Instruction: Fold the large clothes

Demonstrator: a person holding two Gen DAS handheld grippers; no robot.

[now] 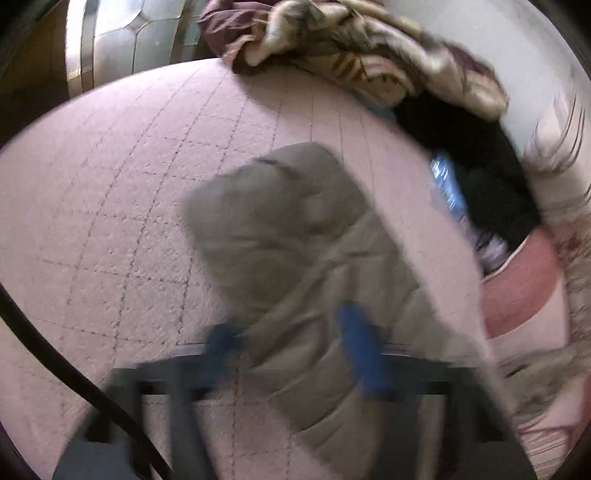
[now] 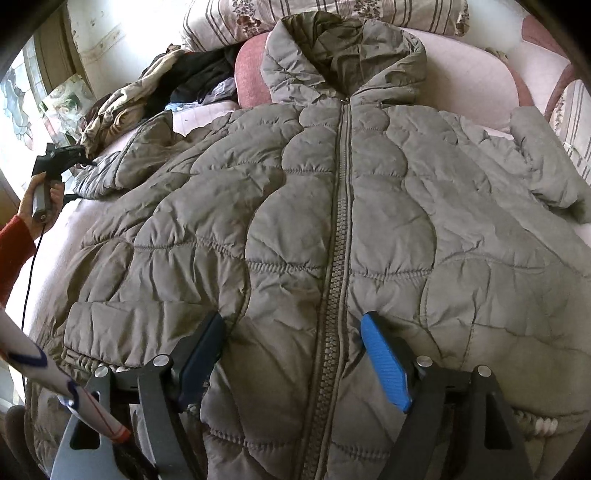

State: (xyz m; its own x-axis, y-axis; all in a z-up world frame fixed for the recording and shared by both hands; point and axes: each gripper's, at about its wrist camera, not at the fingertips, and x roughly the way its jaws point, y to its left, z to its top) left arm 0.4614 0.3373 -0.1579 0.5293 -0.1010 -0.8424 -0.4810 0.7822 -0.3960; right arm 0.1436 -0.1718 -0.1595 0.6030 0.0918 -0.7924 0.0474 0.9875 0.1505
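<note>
Blue-padded fingers of the right claw (image 2: 295, 354) stand wide apart straight over the lower front of a grey-brown quilted puffer jacket (image 2: 332, 221), one on each side of its zipper (image 2: 341, 206), with nothing gripped between them. The jacket lies face up and zipped on a pink quilted bed cover (image 1: 110, 184), its long axis running from the hem nearest this claw away to the hood (image 2: 343, 48), which rests against striped pillows (image 2: 321, 14) at the head of the bed.

Out from the jacket's left shoulder, the left sleeve (image 1: 280, 206) lies over the cover toward a heap of blankets and dark clothes (image 2: 155, 88). The left claw (image 1: 291, 339) is at that sleeve. In its own blurred view the sleeve's padded fabric sits between the blue fingers, which appear closed onto it; the right wrist view shows the hand (image 2: 44, 195) holding this claw beside the cuff.

Judged from this layout, the sleeve must travel across the jacket's long axis, inward toward the zipper. The left hand is the nearer one for that and seems to have its grip already. The right sleeve (image 2: 546, 162) lies out on the opposite side of the zipper, well apart from the right claw and untouched.
</note>
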